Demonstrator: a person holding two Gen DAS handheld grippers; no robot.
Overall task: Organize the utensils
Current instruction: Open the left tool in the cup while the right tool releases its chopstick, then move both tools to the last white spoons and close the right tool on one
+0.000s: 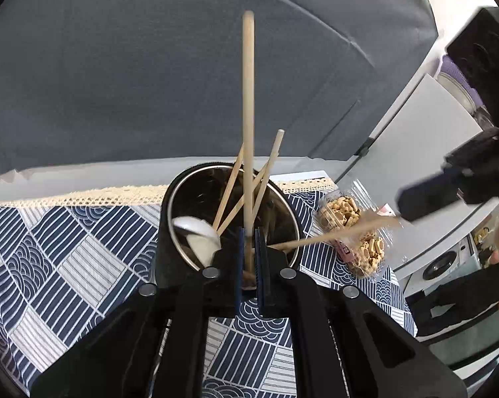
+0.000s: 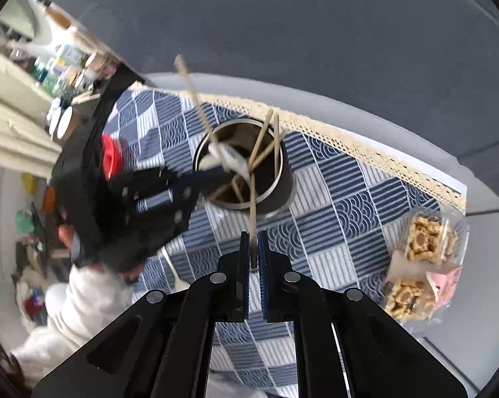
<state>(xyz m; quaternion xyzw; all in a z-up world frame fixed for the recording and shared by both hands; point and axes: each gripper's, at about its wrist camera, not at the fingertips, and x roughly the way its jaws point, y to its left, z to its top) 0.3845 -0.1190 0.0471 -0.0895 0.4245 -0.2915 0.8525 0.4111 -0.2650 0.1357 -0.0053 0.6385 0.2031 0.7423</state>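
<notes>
A steel utensil cup [image 1: 279, 205] [image 2: 282, 179] stands on the patterned cloth and holds several wooden chopsticks and a white spoon [image 1: 199, 235] [image 2: 231, 159]. My left gripper [image 1: 248, 252] is shut on a long chopstick [image 1: 248, 99] that points up over the cup's near rim; it also shows in the right wrist view [image 2: 196, 179]. My right gripper [image 2: 254, 252] is shut on another chopstick [image 2: 252, 205] whose far end reaches into the cup. In the left wrist view this gripper [image 1: 405, 210] comes in blurred from the right with its chopstick [image 1: 332, 233].
A clear bag of biscuits [image 1: 355, 232] [image 2: 418, 265] lies right of the cup. The blue patterned tablecloth [image 1: 67, 248] [image 2: 342, 225] has a lace edge at the back. A grey fabric backdrop [image 1: 150, 66] rises behind. Cluttered shelves [image 2: 60, 69] stand at the left.
</notes>
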